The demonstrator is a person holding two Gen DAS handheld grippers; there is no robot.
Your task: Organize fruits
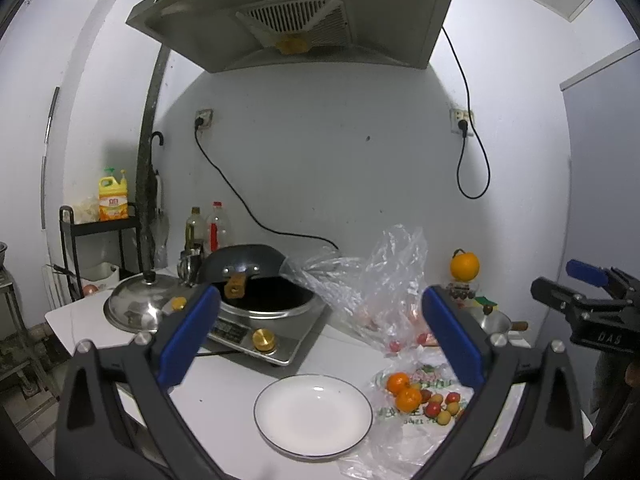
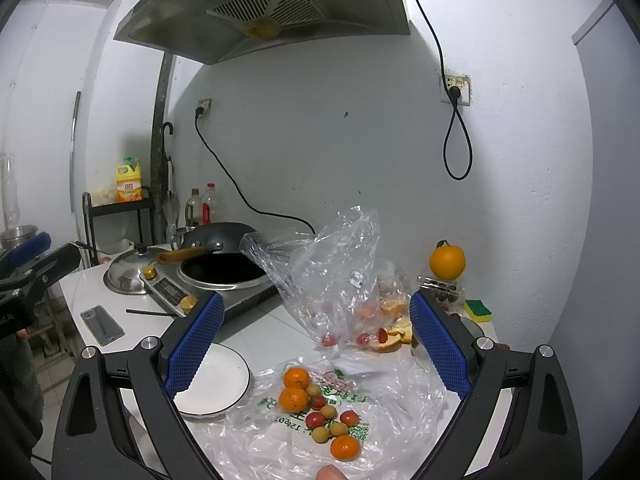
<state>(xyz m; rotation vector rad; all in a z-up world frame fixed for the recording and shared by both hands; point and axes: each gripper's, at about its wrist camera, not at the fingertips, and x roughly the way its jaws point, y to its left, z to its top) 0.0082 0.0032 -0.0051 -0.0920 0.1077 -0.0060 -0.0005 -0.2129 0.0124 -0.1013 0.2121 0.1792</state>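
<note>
Two sets of tongs hang above the white surface [image 2: 256, 328], both spread wide and holding nothing. To the far left a phone [image 2: 102, 325] lies flat near the surface edge, with a steel lid [image 1: 138, 304] and a wok [image 1: 256, 280] on its cooker behind. The left tongs [image 1: 320, 330] hover over the empty white plate [image 1: 313, 416], which sits close to the front edge. The right tongs [image 2: 316, 344] hover over the fruits: three mandarins, the nearest [image 2: 345, 447] lowest in the right wrist view, with small red tomatoes [image 2: 349, 417] and pale round fruit [image 2: 321, 435] scattered among them, all resting on a flattened printed plastic bag [image 2: 360, 412] just right of the plate. A second, crumpled clear bag [image 2: 332, 272] stands behind, holding more fruit. A large orange [image 2: 447, 261] is perched on a jar at far right.

Risks, as I judge them: the round fruit may roll off the slick bag when nudged; pads closing on a tomato could crush it; a pinch may catch the plastic film and drag the whole pile; a knock could push the plate over the edge.
</note>
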